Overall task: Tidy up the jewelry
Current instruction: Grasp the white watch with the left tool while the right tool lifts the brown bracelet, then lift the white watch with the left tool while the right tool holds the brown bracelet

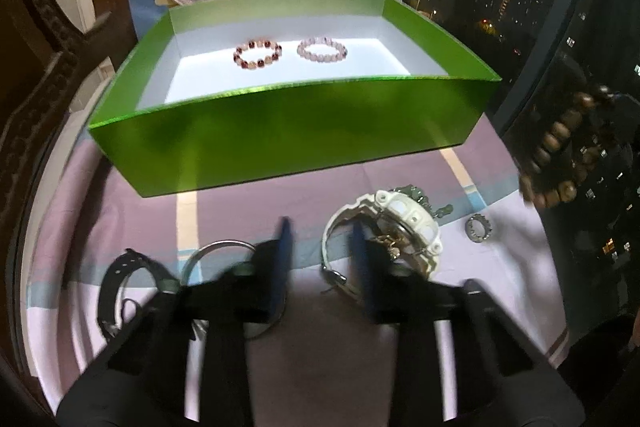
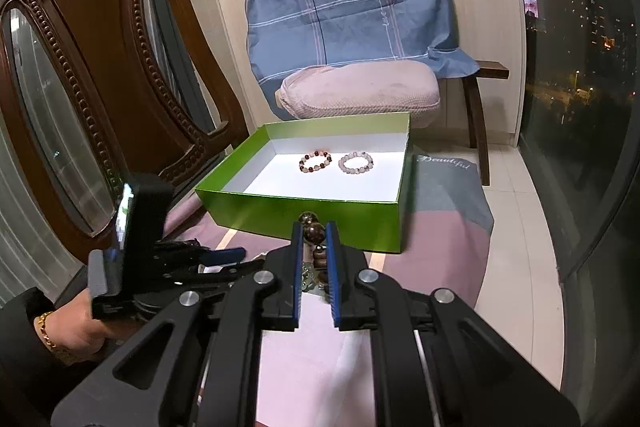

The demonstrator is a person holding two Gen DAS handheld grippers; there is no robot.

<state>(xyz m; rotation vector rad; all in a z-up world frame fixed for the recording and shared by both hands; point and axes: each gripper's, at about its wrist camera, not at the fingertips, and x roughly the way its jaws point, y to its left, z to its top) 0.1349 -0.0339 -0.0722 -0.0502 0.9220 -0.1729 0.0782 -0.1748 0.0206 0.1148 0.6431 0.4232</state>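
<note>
A green box (image 1: pixel 280 143) (image 2: pixel 304 211) with a white floor holds a red-and-pink bead bracelet (image 1: pixel 258 54) (image 2: pixel 315 161) and a pale pink bead bracelet (image 1: pixel 322 49) (image 2: pixel 356 161). My right gripper (image 2: pixel 314 227) is shut on a brown bead bracelet (image 2: pixel 312 229), held in the air in front of the box; it shows at the right of the left wrist view (image 1: pixel 560 155). My left gripper (image 1: pixel 320 235) is open low over the cloth, beside a white watch (image 1: pixel 400 231), a silver bangle (image 1: pixel 224 251) and a black watch (image 1: pixel 124 283).
A small metal ring (image 1: pixel 479 228) and a green piece (image 1: pixel 416 195) lie on the pink striped cloth (image 1: pixel 120 195). A carved wooden chair (image 2: pixel 100 75) stands left, a cushioned chair (image 2: pixel 356 91) behind the box, a dark window (image 2: pixel 580 67) right.
</note>
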